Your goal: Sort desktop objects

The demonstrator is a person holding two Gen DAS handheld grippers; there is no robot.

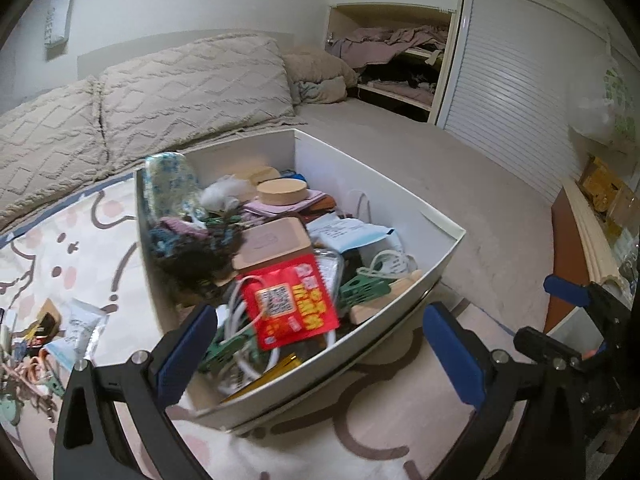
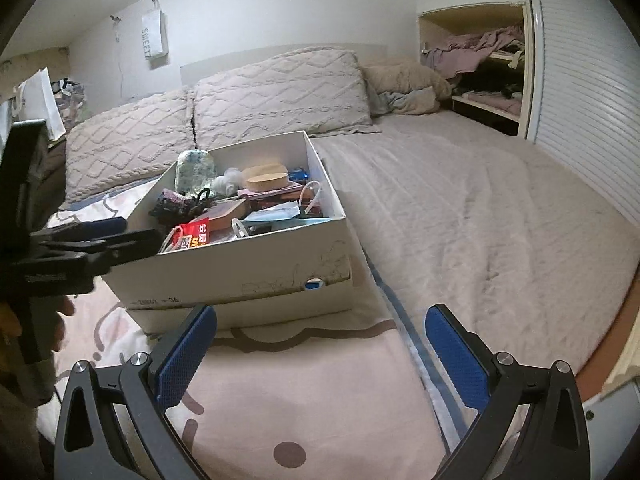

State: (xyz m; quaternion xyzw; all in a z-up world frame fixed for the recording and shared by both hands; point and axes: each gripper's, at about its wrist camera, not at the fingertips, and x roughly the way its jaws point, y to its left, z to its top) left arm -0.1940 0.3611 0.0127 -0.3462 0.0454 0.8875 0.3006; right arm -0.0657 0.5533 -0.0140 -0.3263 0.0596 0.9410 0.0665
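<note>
Two grippers hover over a pink cartoon-print blanket [image 2: 304,392]. Left gripper [image 1: 320,354] jaws spread wide, nothing between the pads; right gripper [image 2: 320,354] jaws apart, empty. White shoebox [image 2: 256,264] sits on the blanket, crammed: red QR packet [image 1: 290,300], green clips [image 1: 362,286], round wooden lid [image 1: 282,192]. Loose sachets [image 1: 84,326] lie left of it. Beyond: beige bedspread [image 2: 480,216], quilted pillows [image 2: 280,92], cluttered shelf alcove [image 2: 476,64], louvred door [image 2: 584,88].

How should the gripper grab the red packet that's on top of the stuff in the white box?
Probably by its lower edge, coming down from above on the near side. The red packet is thin and flat and lies tilted on top, so pinching across an edge suits it. Its low end hangs over the white cable, near the open left gripper. Avoid catching the cable.
</note>
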